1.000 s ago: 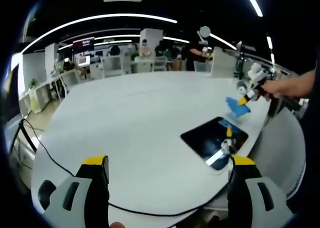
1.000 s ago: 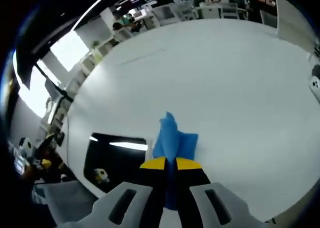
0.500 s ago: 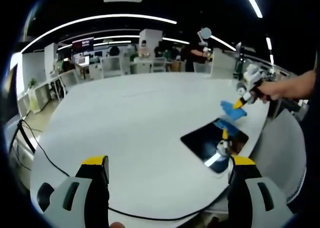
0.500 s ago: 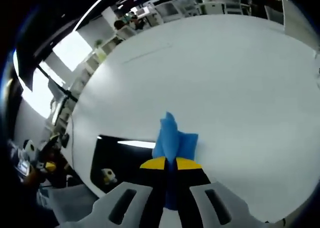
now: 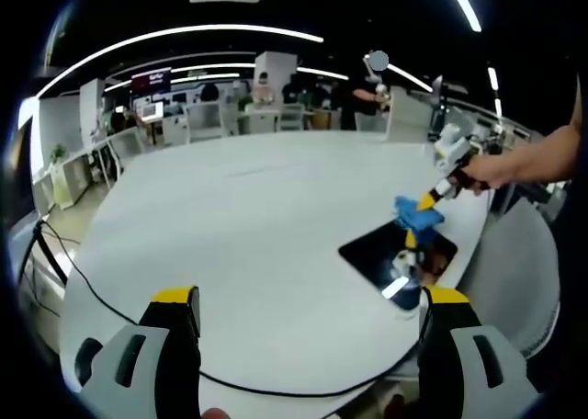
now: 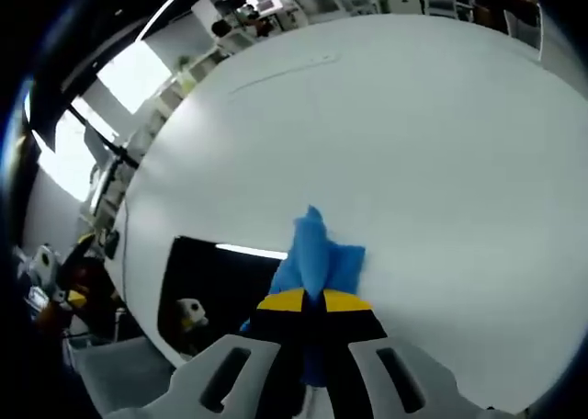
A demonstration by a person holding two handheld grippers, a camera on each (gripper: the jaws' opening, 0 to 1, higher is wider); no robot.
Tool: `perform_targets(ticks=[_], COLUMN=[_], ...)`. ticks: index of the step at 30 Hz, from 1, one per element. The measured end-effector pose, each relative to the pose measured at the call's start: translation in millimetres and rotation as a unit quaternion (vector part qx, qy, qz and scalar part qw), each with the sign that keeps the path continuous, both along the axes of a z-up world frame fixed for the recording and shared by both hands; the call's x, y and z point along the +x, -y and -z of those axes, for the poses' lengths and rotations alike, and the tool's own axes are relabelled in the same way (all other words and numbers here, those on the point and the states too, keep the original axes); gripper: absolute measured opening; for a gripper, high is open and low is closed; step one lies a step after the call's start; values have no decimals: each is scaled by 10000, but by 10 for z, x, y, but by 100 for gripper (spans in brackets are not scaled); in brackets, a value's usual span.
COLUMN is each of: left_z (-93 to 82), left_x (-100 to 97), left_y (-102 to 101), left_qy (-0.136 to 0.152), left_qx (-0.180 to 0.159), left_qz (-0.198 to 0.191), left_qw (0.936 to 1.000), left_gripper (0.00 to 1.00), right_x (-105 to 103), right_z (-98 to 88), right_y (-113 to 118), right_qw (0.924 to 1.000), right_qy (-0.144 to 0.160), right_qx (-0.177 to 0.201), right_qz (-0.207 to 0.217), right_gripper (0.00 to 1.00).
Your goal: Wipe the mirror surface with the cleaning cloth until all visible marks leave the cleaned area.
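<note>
Right tool [image 6: 309, 300] is clamped tight on the blue cleaning cloth [image 6: 317, 258] — yellow-tipped jaws pinched together, cloth bunched and sticking out ahead of them. In the left gripper view the same tool [image 5: 428, 200] comes in from the right, held by a person's hand [image 5: 487, 173], with the cloth [image 5: 417, 215] hanging over the far edge of the mirror [image 5: 397, 255]. Whether the cloth touches the glass can't be told. Judgement: the cloth is pinched at one end so a loose flap is free to drag across the surface.

Left tool [image 5: 308, 322] has its jaws spread wide, holding nothing, and hovers low over the white worktop [image 5: 230, 226], well apart from the mirror — likely kept back to keep mirror and cloth in sight.

The mirror [image 6: 216, 286] lies flat near the worktop edge, dark, reflecting a ceiling light strip. Any marks are too small to make out.

Count: one mirror, one cloth, two tools, one black cable [image 5: 110, 300] along the worktop's near edge.
</note>
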State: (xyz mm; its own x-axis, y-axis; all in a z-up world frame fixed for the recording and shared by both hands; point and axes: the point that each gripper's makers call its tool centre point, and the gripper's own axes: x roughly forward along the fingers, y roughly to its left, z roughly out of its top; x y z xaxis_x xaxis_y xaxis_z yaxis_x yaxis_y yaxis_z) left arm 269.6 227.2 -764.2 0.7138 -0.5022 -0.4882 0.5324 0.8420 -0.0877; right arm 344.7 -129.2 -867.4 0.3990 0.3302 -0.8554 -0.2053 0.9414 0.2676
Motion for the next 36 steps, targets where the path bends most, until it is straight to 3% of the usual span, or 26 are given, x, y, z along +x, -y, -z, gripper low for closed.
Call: perform_targets(ticks=[2, 9, 12, 16, 21, 28, 31, 36], left_z=[6, 19, 18, 22, -12, 3, 4, -2], left_x=[0, -52, -74, -80, -70, -71, -59, -60], left_y=[-10, 11, -7, -57, -95, -145, -154, -141], left_qy=[12, 2, 5, -12, 20, 9, 11, 10], left_qx=[42, 61, 69, 96, 74, 126, 114, 83], left_qz=[-2, 85, 102, 84, 59, 72, 75, 68], left_qw=[10000, 9999, 9999, 9999, 10000, 9999, 9999, 9999], left_gripper=[100, 100, 100, 100, 100, 100, 100, 100], right_x=[-57, -23, -13, -44, -33, -37, -46, -41], right_z=[60, 18, -53, 19, 7, 9, -7, -5], right_y=[-35, -9, -121, -243, -356, -614, -690, -881], right_qw=[9999, 9994, 9995, 9992, 9998, 9993, 9981, 9985], right_qy=[-29, 26, 118, 13, -83, -90, -56, -132], right_qx=[-72, -303, -215, -216, -28, -129, -338, -172], right_qz=[-63, -168, -217, -329, -177, -337, -506, -512], right_gripper=[0, 0, 0, 0, 0, 0, 0, 0])
